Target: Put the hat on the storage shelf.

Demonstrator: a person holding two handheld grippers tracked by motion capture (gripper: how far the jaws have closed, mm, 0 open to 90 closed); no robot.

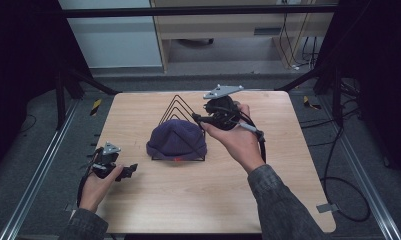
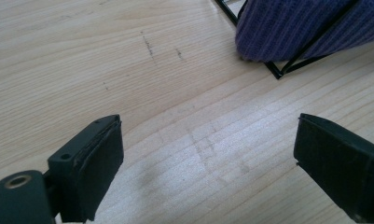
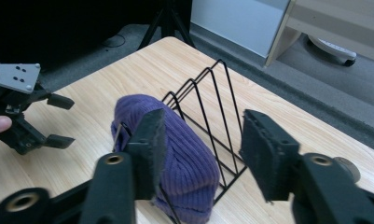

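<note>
The wooden table point(image 1: 153, 200) carries a black wire rack point(image 1: 180, 107) near its middle, with a purple knit hat point(image 1: 177, 140) draped over the rack's front wires. The right gripper point(image 1: 198, 118), jaws apart, hovers just beside the hat's far right side. The left gripper point(image 1: 130, 170), jaws apart, sits low on the table, left of the hat and clear of it.
</note>
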